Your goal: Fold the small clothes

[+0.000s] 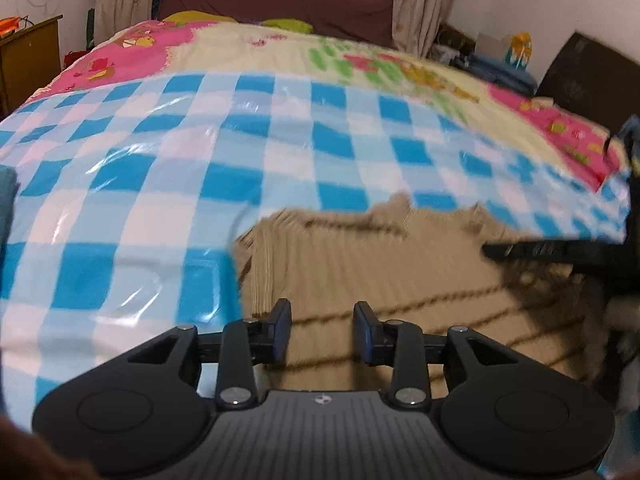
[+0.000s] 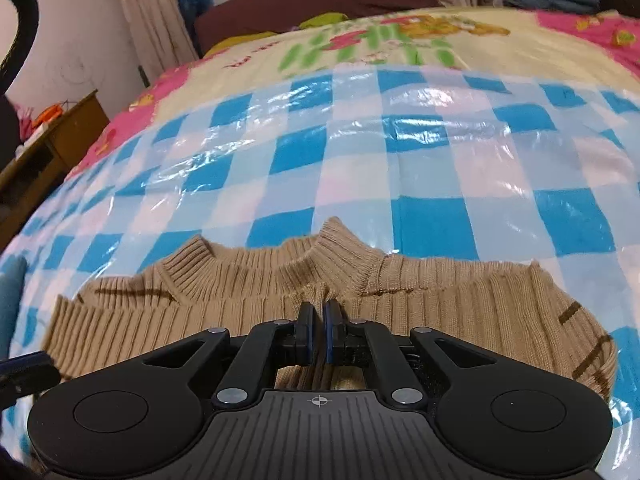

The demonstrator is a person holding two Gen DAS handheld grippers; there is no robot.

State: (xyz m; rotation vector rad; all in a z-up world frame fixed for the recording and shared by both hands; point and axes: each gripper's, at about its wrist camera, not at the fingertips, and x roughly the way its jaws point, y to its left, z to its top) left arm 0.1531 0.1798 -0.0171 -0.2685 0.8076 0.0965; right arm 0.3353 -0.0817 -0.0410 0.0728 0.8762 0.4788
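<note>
A small tan ribbed sweater [image 2: 440, 304] with thin brown stripes lies on a blue-and-white checked plastic sheet [image 2: 360, 160] spread on the bed; its collar points away from me. My right gripper [image 2: 319, 310] is shut on a pinched fold of the sweater just below the collar. In the left wrist view the sweater [image 1: 380, 264] is blurred. My left gripper [image 1: 322, 308] is open and empty, just above the sweater's left part. The right gripper's black finger [image 1: 532, 249] shows at the right edge of the left wrist view.
The checked sheet [image 1: 160, 160] lies over a cartoon-print bedspread [image 1: 280, 52]. A dark red headboard [image 1: 280, 0] and curtains stand behind. A wooden cabinet [image 1: 28, 56] is at the far left. Folded blue cloth [image 1: 504, 68] lies at the far right.
</note>
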